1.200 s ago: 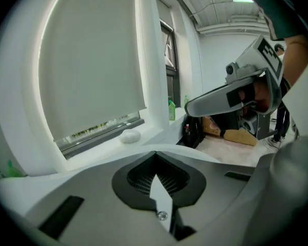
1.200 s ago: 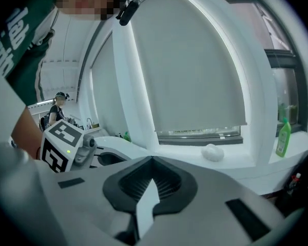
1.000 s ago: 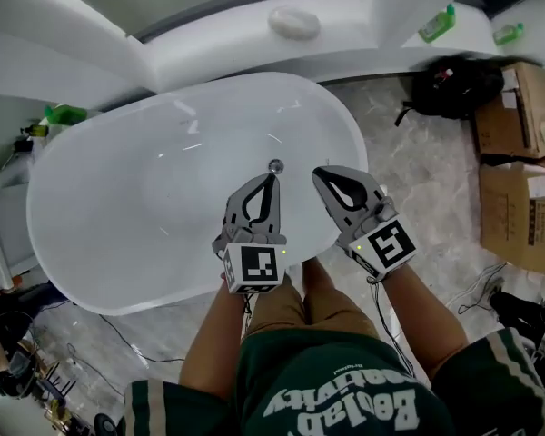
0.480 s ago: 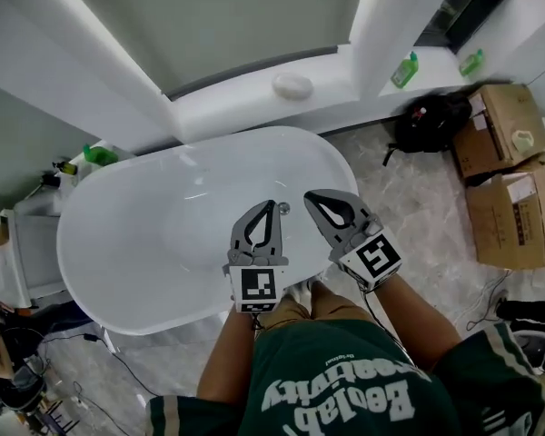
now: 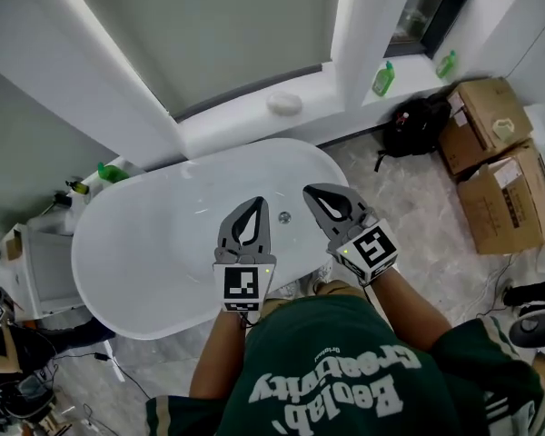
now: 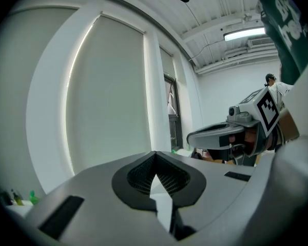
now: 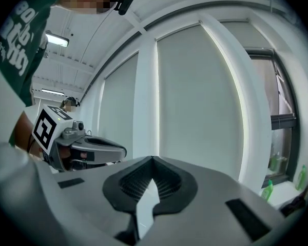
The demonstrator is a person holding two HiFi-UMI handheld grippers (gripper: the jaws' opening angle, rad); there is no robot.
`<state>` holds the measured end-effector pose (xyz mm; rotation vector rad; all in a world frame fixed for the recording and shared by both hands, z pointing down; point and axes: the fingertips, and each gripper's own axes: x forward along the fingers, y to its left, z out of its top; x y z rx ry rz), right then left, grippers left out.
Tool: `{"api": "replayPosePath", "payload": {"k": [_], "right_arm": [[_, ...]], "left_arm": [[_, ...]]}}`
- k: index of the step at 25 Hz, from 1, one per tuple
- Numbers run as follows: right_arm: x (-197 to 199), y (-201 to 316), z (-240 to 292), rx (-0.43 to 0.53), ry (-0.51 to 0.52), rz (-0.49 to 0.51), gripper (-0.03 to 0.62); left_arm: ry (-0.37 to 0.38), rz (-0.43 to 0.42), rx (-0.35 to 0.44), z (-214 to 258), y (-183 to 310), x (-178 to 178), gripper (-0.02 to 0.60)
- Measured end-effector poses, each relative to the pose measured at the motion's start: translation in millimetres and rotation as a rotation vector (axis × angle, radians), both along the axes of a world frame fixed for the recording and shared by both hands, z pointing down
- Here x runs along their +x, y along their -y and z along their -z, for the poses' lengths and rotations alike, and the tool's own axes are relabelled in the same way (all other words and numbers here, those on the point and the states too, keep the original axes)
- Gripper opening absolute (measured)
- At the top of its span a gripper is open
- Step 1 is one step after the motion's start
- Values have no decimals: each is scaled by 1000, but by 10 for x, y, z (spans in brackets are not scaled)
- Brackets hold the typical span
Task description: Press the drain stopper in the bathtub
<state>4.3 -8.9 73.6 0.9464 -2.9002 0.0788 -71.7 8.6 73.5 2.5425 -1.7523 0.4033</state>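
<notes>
Head view: both tools are held above the white bathtub (image 5: 127, 243), with the person standing at its near rim. The left hand-held gripper (image 5: 256, 202) has its jaws closed tip to tip and carries nothing. The right hand-held gripper (image 5: 309, 190) is likewise closed and empty, as its own view confirms. The drain stopper (image 5: 284, 217), a small round metal cap, sits on the tub floor and appears between the two tools, though well below them. Whether it stands raised or pressed down cannot be told at this size.

Likely hazards, as judged from this arrangement:
- Both tools point towards the wall rather than down at the drain, so reaching it means a long stoop over the rim.
- A narrow closed tip could land off-centre on the small, smooth cap and skid onto the glossy tub floor.
- A slanted push might tilt the cap without latching it.

Containers:
- The bathtub shows no visible water or loose items, only the stopper.
- Two cardboard boxes (image 5: 480, 116) stand on the floor at right, and their contents are not visible.
- Green bottles (image 5: 383, 78) stand on the window ledge.
- A black bag (image 5: 413, 125) lies beside the boxes.
</notes>
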Motion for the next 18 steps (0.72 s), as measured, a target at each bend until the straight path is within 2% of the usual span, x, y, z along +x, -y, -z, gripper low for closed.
{"api": "replayPosePath", "payload": {"k": [5, 11, 18], "right_arm": [[43, -162, 365, 54, 44, -6, 15], [40, -386, 699, 106, 90, 3, 15], [-43, -628, 1070, 204, 107, 42, 15]], "left_arm": [[10, -51, 84, 429, -179, 100, 8], [-49, -65, 148, 832, -362, 101, 8], [-11, -72, 246, 1195, -496, 60, 8]]}}
